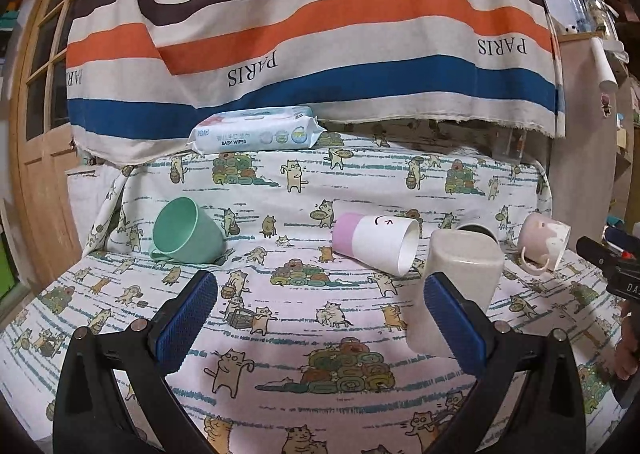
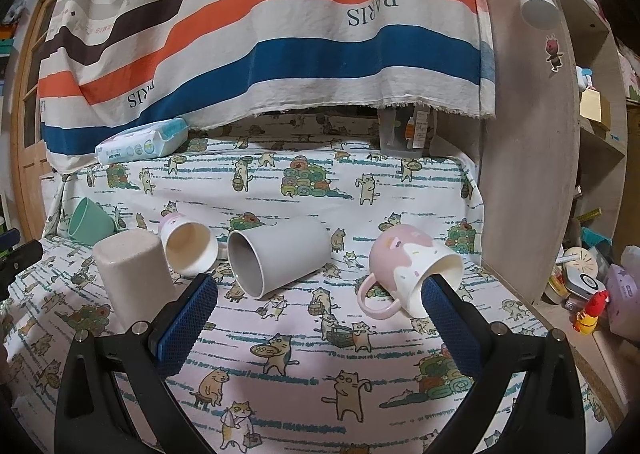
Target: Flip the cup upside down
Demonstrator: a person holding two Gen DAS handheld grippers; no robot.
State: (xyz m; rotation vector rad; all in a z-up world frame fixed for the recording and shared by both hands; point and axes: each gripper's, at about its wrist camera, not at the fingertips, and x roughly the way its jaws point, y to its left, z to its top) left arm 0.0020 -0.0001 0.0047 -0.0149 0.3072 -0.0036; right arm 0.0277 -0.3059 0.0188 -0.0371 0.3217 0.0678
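Observation:
Several cups are on a cat-print cloth. A beige cup (image 1: 460,286) (image 2: 134,278) stands upside down. A green mug (image 1: 186,232) (image 2: 90,220), a pink-and-white cup (image 1: 376,242) (image 2: 188,244), a grey cup (image 2: 280,254) and a pink-glazed mug (image 2: 412,272) (image 1: 544,242) lie on their sides. My left gripper (image 1: 320,314) is open and empty, its right finger just in front of the beige cup. My right gripper (image 2: 320,314) is open and empty, its right fingertip (image 2: 440,294) at the pink-glazed mug's mouth.
A pack of baby wipes (image 1: 256,132) (image 2: 140,144) lies at the back left. A striped cloth (image 1: 312,34) hangs behind. A wooden panel (image 2: 528,174) and cluttered shelves stand to the right. A wooden door (image 1: 40,134) is at the left.

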